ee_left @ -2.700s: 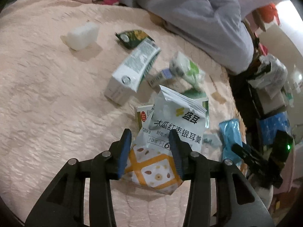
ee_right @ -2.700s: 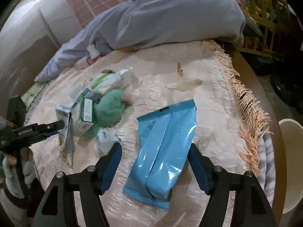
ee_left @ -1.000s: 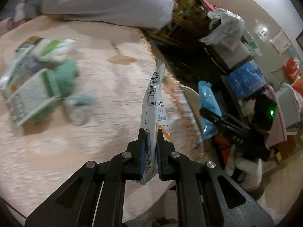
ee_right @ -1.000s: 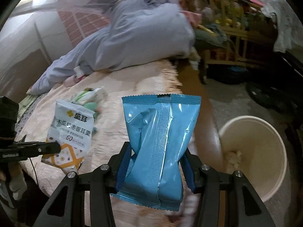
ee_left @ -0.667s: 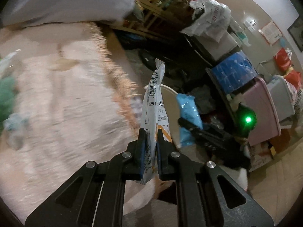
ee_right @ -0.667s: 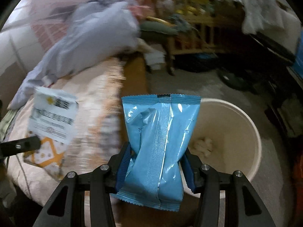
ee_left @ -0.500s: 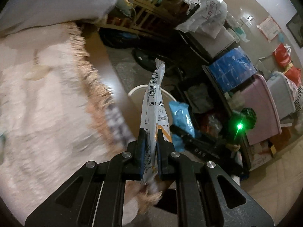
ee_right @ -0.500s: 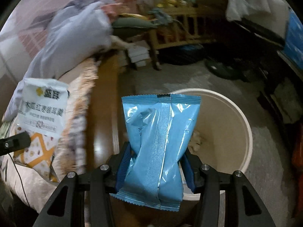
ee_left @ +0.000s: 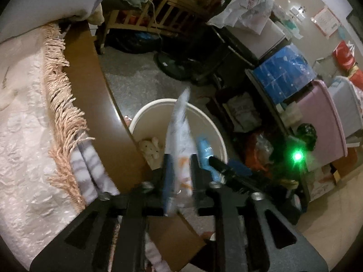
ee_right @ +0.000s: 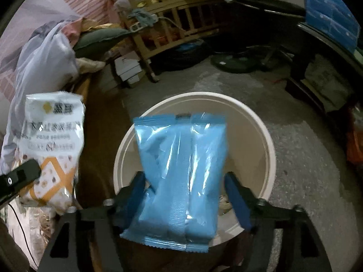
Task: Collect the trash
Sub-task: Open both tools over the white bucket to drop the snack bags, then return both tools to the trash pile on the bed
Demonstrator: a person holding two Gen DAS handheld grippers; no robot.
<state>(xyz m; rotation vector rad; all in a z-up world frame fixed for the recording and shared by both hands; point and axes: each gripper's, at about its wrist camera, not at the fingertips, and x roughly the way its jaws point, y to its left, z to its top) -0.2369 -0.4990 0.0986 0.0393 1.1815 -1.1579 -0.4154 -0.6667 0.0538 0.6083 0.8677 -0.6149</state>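
A cream round bin (ee_left: 145, 111) stands on the floor beside the bed. Over it my left gripper (ee_left: 181, 158) has its jaws opening; the white-and-orange snack packet (ee_left: 179, 131) hangs blurred and tilted between them, free of the pads. In the right wrist view my right gripper (ee_right: 183, 179) is above the same bin (ee_right: 261, 122), jaws opening wide, with the blue packet (ee_right: 181, 149) loose between them. The white packet (ee_right: 52, 140) and a left finger (ee_right: 20, 176) show at the left there. Next to the left gripper, the blue packet (ee_left: 205, 151) is partly hidden.
Crumpled tissue (ee_left: 150, 147) lies in the bin. The bed's pink fringed cover (ee_left: 27, 124) and brown wooden edge (ee_left: 90, 90) are at the left. A wooden crib (ee_right: 170, 22), a fan base (ee_right: 233, 61), blue boxes (ee_left: 281, 74) and a pink tub (ee_left: 317, 122) crowd the floor beyond.
Both grippers swung from the bed to above the bin. Their jaws, shut on the packets before, have parted, and both packets have come loose and started to slip.
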